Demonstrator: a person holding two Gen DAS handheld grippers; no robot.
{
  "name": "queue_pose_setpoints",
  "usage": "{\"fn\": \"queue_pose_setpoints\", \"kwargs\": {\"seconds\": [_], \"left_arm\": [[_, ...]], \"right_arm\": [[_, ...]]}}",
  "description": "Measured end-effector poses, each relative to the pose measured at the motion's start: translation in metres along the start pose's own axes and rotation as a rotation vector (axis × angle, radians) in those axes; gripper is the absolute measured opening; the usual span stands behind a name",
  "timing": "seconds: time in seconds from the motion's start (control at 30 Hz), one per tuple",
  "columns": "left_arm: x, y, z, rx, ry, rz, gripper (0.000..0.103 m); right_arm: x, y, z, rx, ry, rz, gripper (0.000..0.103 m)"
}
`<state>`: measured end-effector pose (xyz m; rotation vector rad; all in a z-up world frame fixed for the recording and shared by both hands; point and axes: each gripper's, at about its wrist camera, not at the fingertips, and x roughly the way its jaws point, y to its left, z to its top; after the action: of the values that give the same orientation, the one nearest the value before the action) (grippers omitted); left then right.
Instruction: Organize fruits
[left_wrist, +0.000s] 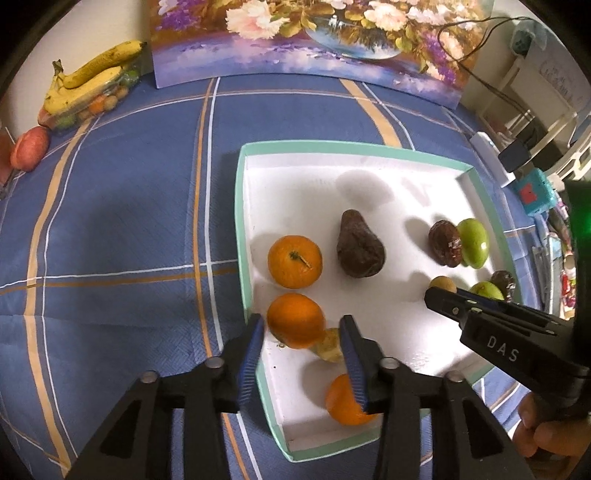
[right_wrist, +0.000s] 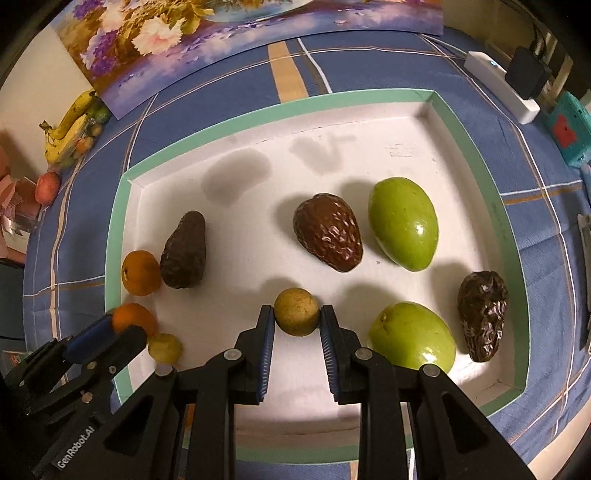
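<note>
Closest to the lens in the left wrist view are the left gripper (left_wrist: 301, 345)'s fingers (left_wrist: 251, 354), spread fairly wide around an orange (left_wrist: 294, 320) at about 6 o'clock, right against the left rim of the white tray (left_wrist: 314, 177). The pads don't look like they're pressing on it, so I'd call that orange loose. A small yellowish fruit (left_wrist: 330, 345) sits touching it, and another orange (left_wrist: 343, 402) pokes out behind the right finger, so any sloppy close could pinch two fruits or knock one rolling. A third orange (left_wrist: 294, 261) and a dark avocado (left_wrist: 359, 245) sit near 12 o'clock of the fingers. Over in the right wrist view, the right gripper (right_wrist: 296, 319) is clamped narrow on a little round brownish-yellow fruit (right_wrist: 296, 312) dead centre. It's gripped only at the very fingertips, so my worry is it squirts out if the hand tilts or lifts fast. Two green mangoes (right_wrist: 403, 222) (right_wrist: 412, 336) and two wrinkly brown fruits (right_wrist: 327, 232) (right_wrist: 482, 315) crowd the 1 to 4 o'clock side, so a dropped fruit would likely bump them. Both grippers are near each other too; crossing paths could mean a clash.
</note>
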<state>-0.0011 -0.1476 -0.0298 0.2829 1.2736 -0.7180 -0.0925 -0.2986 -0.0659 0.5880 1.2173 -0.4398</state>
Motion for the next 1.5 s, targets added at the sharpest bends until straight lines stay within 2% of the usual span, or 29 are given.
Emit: {"fn": "queue_pose_setpoints", "kwargs": {"seconds": [0.23,0.43,0.5,0.6,0.67,0.7,0.77,0.9,1.03,1.13,1.33,1.5], "left_arm": [[-0.021,0.005,0.0,-0.025,-0.038,-0.012,0.05],[-0.037,0.03,-0.002,-0.13,-0.074,0.016,0.068],[-0.039,0.043,-0.005,-0.162,-0.066,0.064,0.078],[-0.042,0.056,-0.011,-0.197,-0.069,0.129,0.082],[-0.045,0.067,-0.016,-0.226,-0.075,0.145,0.088],[-0.047,0.072,-0.019,-0.245,-0.083,0.153,0.095],[-0.054,0.082,-0.023,-0.268,-0.105,0.172,0.101],[-0.069,0.088,-0.032,-0.266,-0.152,0.213,0.103],[-0.08,0.087,-0.046,-0.243,-0.18,0.226,0.103],[-0.091,0.087,-0.055,-0.231,-0.216,0.231,0.103],[-0.109,0.082,-0.069,-0.207,-0.284,0.222,0.103],[-0.119,0.079,-0.082,-0.212,-0.323,0.224,0.103]], "right_arm": [[-0.017,-0.009,-0.005,0.023,-0.024,0.005,0.026],[-0.038,-0.005,-0.012,0.012,-0.065,0.004,0.028],[-0.043,-0.002,-0.016,0.001,-0.071,0.0,0.036],[-0.047,0.005,-0.02,-0.022,-0.078,-0.012,0.047],[-0.049,0.011,-0.021,-0.041,-0.084,-0.012,0.06],[-0.049,0.015,-0.021,-0.05,-0.089,-0.009,0.062],[-0.049,0.022,-0.022,-0.064,-0.097,-0.004,0.068],[-0.052,0.031,-0.029,-0.089,-0.116,-0.01,0.078],[-0.059,0.041,-0.038,-0.123,-0.159,-0.026,0.082],[-0.067,0.044,-0.045,-0.13,-0.193,-0.017,0.094],[-0.086,0.047,-0.064,-0.136,-0.277,-0.002,0.095],[-0.092,0.046,-0.081,-0.146,-0.307,0.003,0.095]]}}
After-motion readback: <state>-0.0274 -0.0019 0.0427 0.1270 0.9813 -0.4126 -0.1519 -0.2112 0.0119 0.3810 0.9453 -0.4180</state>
